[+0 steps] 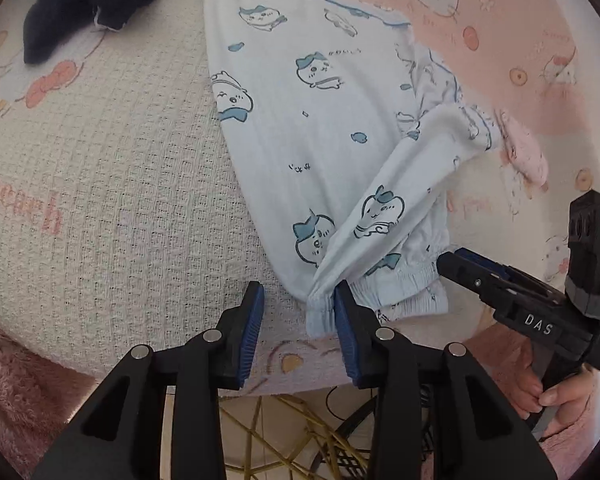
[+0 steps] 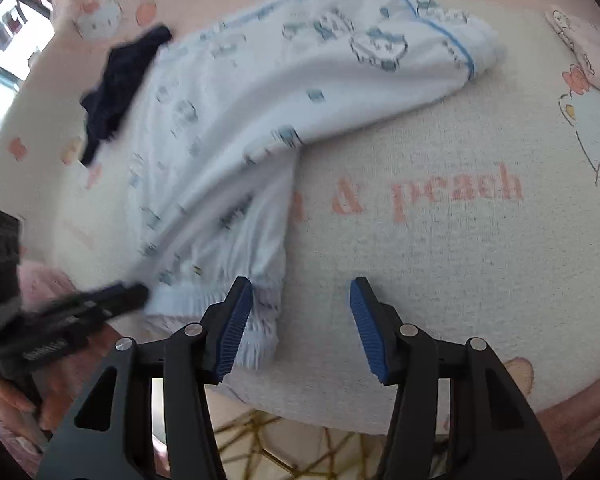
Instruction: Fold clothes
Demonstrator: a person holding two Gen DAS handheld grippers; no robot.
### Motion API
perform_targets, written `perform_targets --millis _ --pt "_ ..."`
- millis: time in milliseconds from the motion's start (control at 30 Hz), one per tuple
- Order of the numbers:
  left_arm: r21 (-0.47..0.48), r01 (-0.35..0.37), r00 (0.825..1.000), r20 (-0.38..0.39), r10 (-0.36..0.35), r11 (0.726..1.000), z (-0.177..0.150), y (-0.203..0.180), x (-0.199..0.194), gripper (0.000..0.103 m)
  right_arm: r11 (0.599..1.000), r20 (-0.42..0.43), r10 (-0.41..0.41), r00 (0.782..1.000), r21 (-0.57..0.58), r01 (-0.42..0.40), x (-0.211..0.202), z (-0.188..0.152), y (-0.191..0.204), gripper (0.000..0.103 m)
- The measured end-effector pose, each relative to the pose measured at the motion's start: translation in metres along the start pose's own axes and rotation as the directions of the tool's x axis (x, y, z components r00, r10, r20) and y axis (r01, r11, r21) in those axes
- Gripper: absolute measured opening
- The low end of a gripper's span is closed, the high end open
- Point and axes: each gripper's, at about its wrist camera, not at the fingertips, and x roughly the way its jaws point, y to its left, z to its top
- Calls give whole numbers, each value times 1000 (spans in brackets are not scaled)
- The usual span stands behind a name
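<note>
The left claw point(image 1: 298, 300) stands wide open, empty, its right finger just touching the gathered elastic hem of the pale blue cartoon-print cotton pyjama garment point(image 1: 312, 128). That garment lies on the cream-and-pink waffle blanket point(image 1: 112, 168), its long axis running away from both claws, the hem end nearest, up and rightward of the left claw. The right claw point(image 2: 300, 316) is likewise open and empty, the hem under its left finger. Either claw reaches the hem; a dark navy crumpled cloth point(image 1: 96, 0) lies far off.

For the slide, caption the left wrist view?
Open left gripper at the elastic cuff of light-blue cartoon-print pyjama trousers on a pink-and-white towel.
</note>
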Motion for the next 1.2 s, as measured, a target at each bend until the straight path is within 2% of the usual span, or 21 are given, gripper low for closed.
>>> perform_targets --millis 67,133,200,267,400,500,567,700,733,800,833,867,900,933,967,1033,1133,1200 --pt "40 19 999 40 -20 999 4 -7 -13 39 999 -7 12 1000 41 -11 -18 -2 -11 50" --pt "89 31 996 79 -38 996 9 -17 -25 39 987 94 97 991 123 -109 -49 1 -34 50" --pt "187 24 993 106 -45 982 24 -41 -26 39 974 168 61 984 204 -95 -75 11 -59 51" --pt "265 20 994 96 -47 964 47 -75 -16 39 972 190 1 982 230 -46 -91 29 -79 51" --pt "415 39 995 72 -75 909 100 -145 20 39 973 214 -103 972 223 54 -106 68 -108 51" --pt "515 42 996 49 -78 856 133 -194 51 39 964 225 -126 966 259 65 -106 83 -139 51" --pt "572 45 997 29 -74 819 146 -217 68 39 949 219 -124 968 311 51 -97 83 -158 51" --pt "662 42 999 -6 -51 748 159 -247 97 39 910 162 -55 985 414 -17 -78 83 -181 51" --pt "669 39 999 -8 -45 742 158 -247 99 39 907 161 -39 986 419 -33 -76 85 -184 51" --pt "682 32 999 -13 -32 731 156 -247 104 38 919 158 -59 986 394 -8 -76 93 -182 51" --pt "688 29 1000 -15 -25 725 156 -247 106 36 924 154 -77 985 383 12 -75 96 -181 51" --pt "694 26 1000 -18 -19 719 155 -247 109 23 928 151 -94 984 371 32 -73 99 -179 51" --pt "701 23 1000 -20 -12 713 154 -247 111 16 931 147 -111 983 360 52 -72 102 -178 51" --pt "707 20 1000 -22 -6 707 153 -247 113 13 932 139 -116 984 358 59 -69 103 -177 51" --pt "709 18 1000 -18 -8 705 153 -246 112 6 932 125 -111 986 357 59 -64 104 -175 51" --pt "685 19 999 24 -49 728 154 -238 96 4 934 105 -83 991 356 41 -57 103 -172 51" --pt "617 21 992 84 -93 787 163 -219 71 4 941 94 -60 994 337 25 -51 102 -165 51" --pt "558 -8 987 136 -81 830 173 -190 47 4 944 84 -69 994 327 38 -49 104 -161 51"
